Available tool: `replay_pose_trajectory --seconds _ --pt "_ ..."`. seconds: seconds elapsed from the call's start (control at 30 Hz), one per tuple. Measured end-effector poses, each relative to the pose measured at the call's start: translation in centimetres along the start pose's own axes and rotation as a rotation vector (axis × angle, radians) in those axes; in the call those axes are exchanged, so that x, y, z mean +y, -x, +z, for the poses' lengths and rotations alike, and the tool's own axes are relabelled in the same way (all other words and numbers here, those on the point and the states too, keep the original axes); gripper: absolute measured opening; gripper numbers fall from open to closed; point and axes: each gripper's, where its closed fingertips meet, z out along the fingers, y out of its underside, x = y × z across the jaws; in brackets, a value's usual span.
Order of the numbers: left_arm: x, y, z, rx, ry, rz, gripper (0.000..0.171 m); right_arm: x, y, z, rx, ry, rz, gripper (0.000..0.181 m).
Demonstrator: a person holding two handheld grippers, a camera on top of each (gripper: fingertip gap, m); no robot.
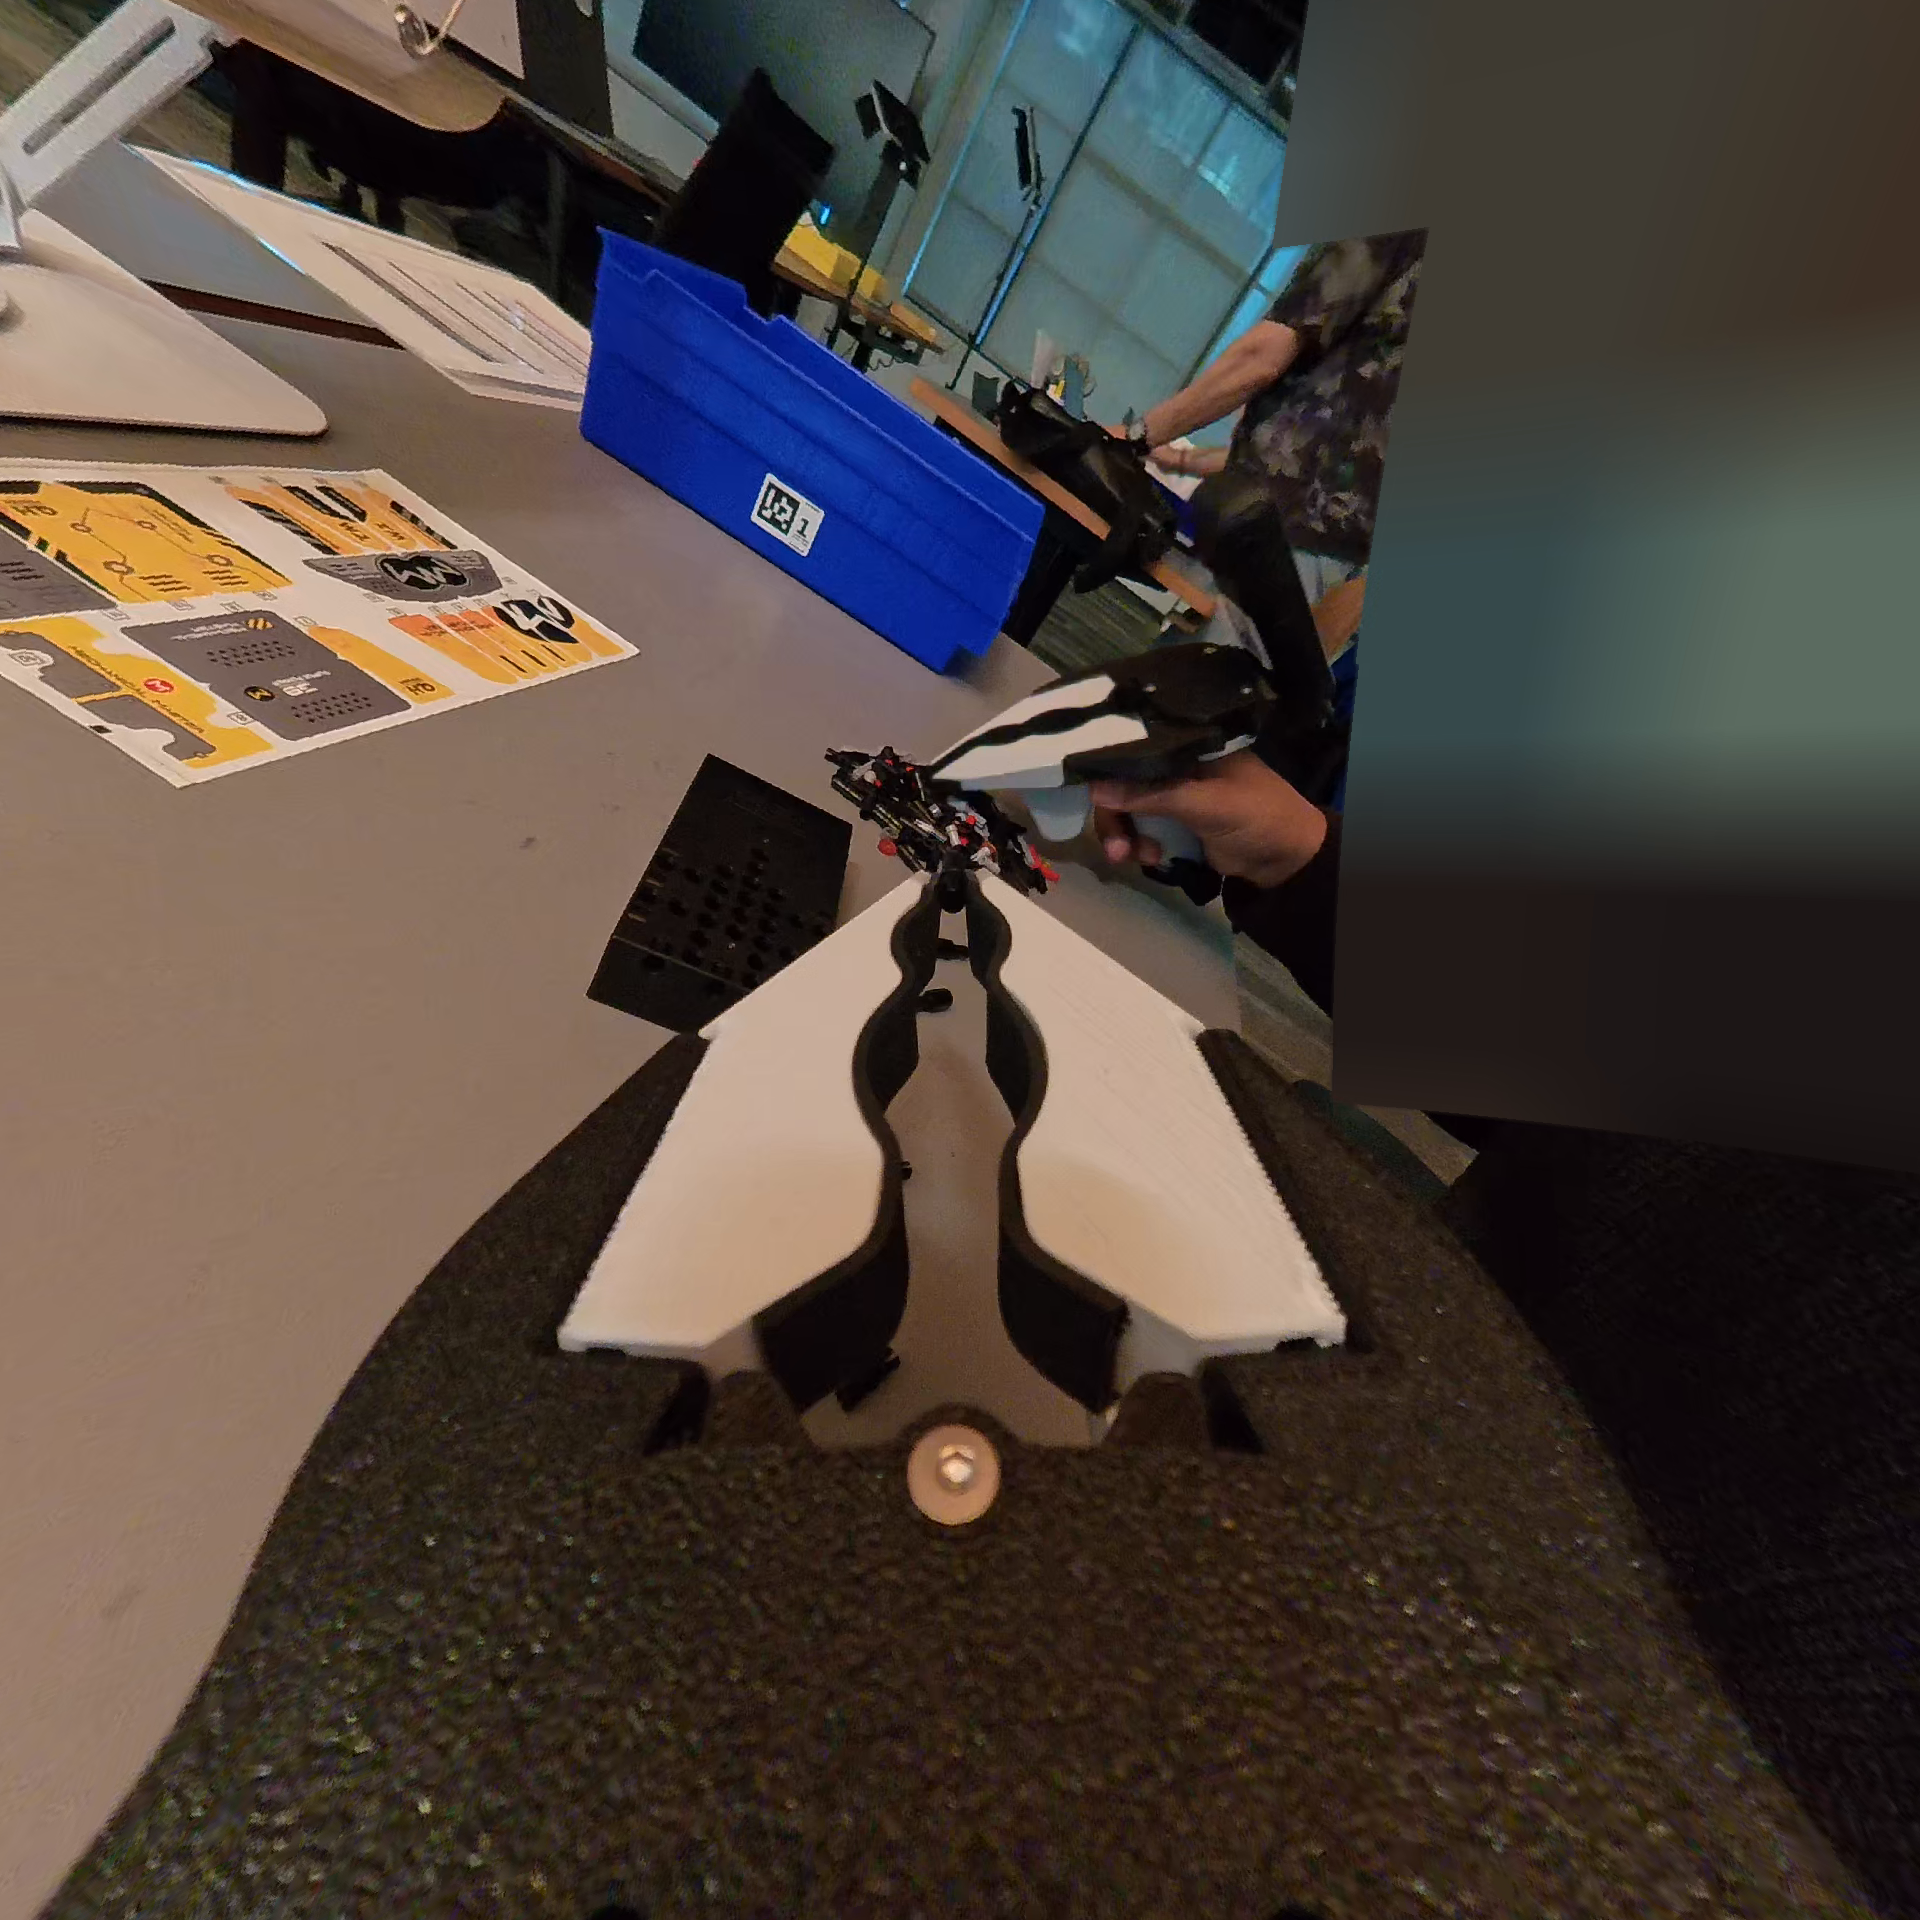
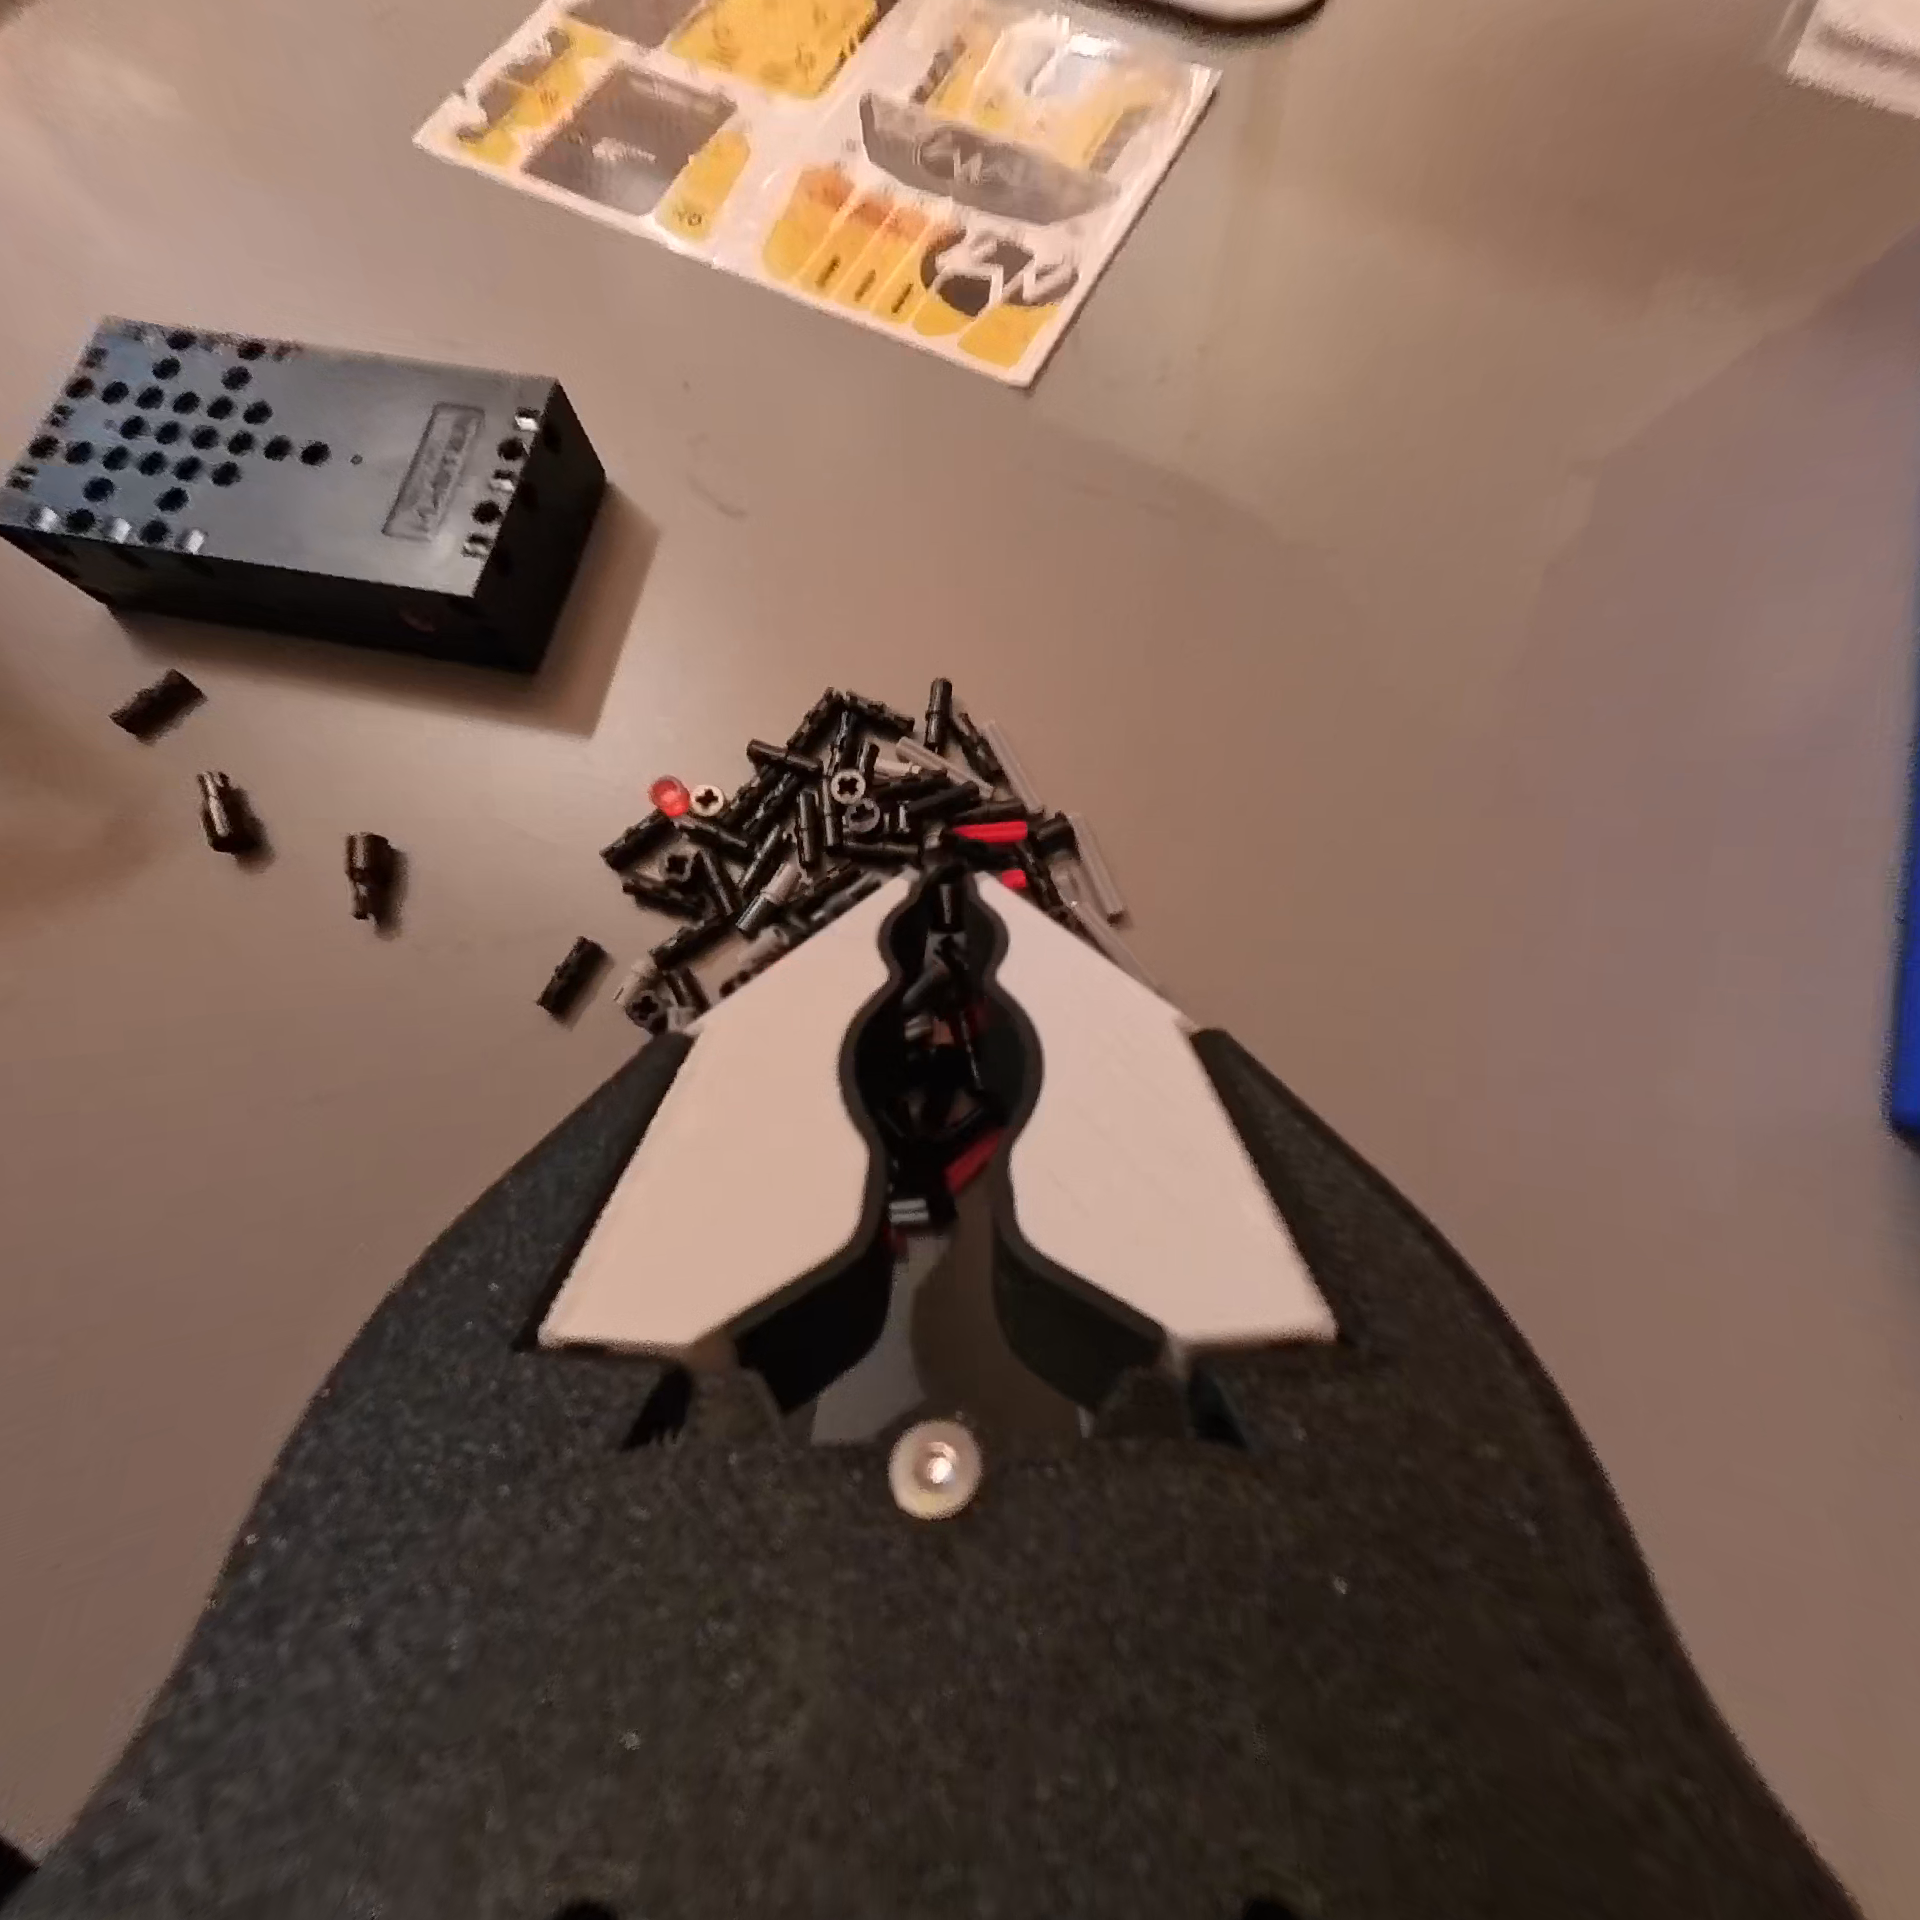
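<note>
My left gripper [image 1: 954, 883] is nearly closed, tips pinching one black pin [image 1: 951, 871] at the pile's [image 2: 852, 831] near edge. My right gripper [image 2: 943, 883], narrow, noses in from 3 o'clock. Pins look light, rigid, slippery; grip mid-shaft. Black perforated block [image 2: 301, 499] at 10 o'clock, sticker sheet [image 2: 831, 177] beyond on the surface [image 2: 1351, 623].

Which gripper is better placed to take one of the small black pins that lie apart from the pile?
Probably the left gripper: loose small black plastic pins show on the grey table between its fingers, while the right gripper points into the heaped pile of pins.
</note>
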Motion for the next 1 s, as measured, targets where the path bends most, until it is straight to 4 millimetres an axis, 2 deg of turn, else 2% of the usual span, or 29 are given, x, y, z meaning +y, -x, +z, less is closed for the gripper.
replay_pose_trajectory --seconds 0.13,0.23,0.3,0.37,0.47,0.53,0.6,0.7,1.0 --pt "0.0 0.0 0.0 0.0 -0.001 -0.001 0.003 -1.6 0.3 -1.2 -0.022 -0.087 0.027 0.005" --pt "0.0 0.0 0.0 -0.001 0.001 0.003 0.003 -2.4 2.2 -2.2 -0.12 -0.142 0.062 0.006" --pt "0.0 0.0 0.0 -0.004 0.002 0.005 0.003 -2.7 5.4 -2.8 -0.25 -0.171 0.072 0.006" --pt "0.1 0.1 0.0 -0.008 0.004 0.006 0.003 -2.5 9.7 -3.2 -0.39 -0.175 0.092 0.006" --pt "0.2 0.0 0.2 -0.007 0.01 0.006 0.003 -0.9 16.0 -2.7 -0.542 -0.096 0.114 0.006" --pt "0.3 -0.1 0.2 -0.007 0.015 0.014 0.003 0.6 18.6 -1.8 -0.543 -0.032 0.037 0.006" --pt "0.3 -0.1 0.2 -0.013 0.018 0.023 0.003 1.6 19.4 -0.9 -0.475 0.018 -0.077 0.007" --pt "0.3 -0.1 0.1 -0.016 0.016 0.03 0.003 1.4 19.5 -0.7 -0.407 -0.006 -0.18 0.006" --pt "0.2 -0.5 0.0 -0.008 0.01 0.038 0.003 2.2 18.7 -1.3 -0.387 0.004 -0.157 0.008"
